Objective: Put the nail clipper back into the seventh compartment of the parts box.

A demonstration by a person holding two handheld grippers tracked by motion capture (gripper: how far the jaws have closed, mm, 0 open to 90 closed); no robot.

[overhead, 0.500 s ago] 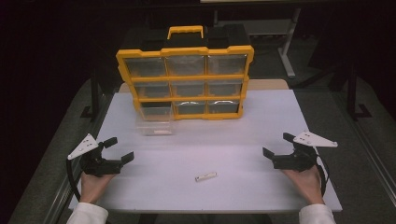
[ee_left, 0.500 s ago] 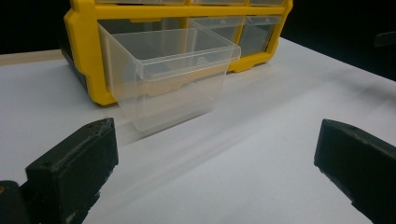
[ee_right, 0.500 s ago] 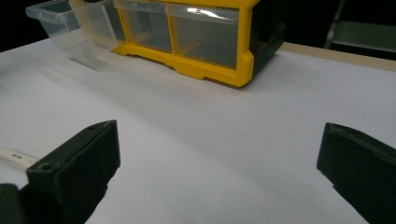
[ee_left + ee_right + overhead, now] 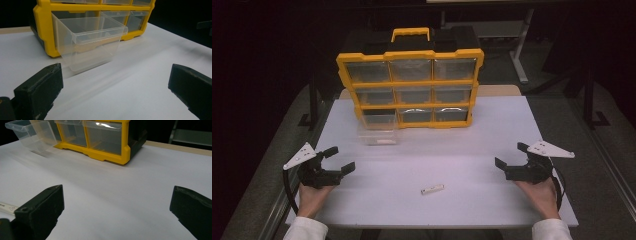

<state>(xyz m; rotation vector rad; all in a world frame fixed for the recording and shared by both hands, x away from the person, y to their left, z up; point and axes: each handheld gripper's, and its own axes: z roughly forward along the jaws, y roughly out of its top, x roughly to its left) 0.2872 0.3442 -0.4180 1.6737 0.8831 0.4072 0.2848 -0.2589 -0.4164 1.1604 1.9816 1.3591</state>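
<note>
Dark room; a white table (image 4: 462,150) with grey floor either side. At the far end of the table stands a yellow organizer (image 4: 410,82) with a handle on top and three rows of three clear drawers.

The bottom-left drawer (image 4: 378,129) is pulled out and sits on the table just in front of its slot. In the left gripper view the drawer (image 4: 87,40) looks clear and empty, its back end at the organizer's (image 4: 43,25) frame, its front lip facing the camera.

A small white stick (image 4: 432,189) lies flat near the front edge of the table, between the two hands and well apart from the organizer. In the right gripper view one end of the stick (image 4: 6,207) peeks out beside the left-hand jaw.

Left gripper (image 4: 337,159): at the table's front left, jaws spread wide, nothing between them, pointing toward the drawer.

Right gripper (image 4: 511,155): at the front right, jaws likewise spread wide and empty, over bare table, the organizer's (image 4: 110,142) corner ahead.

Neither gripper touches the drawer, stick or organizer.
</note>
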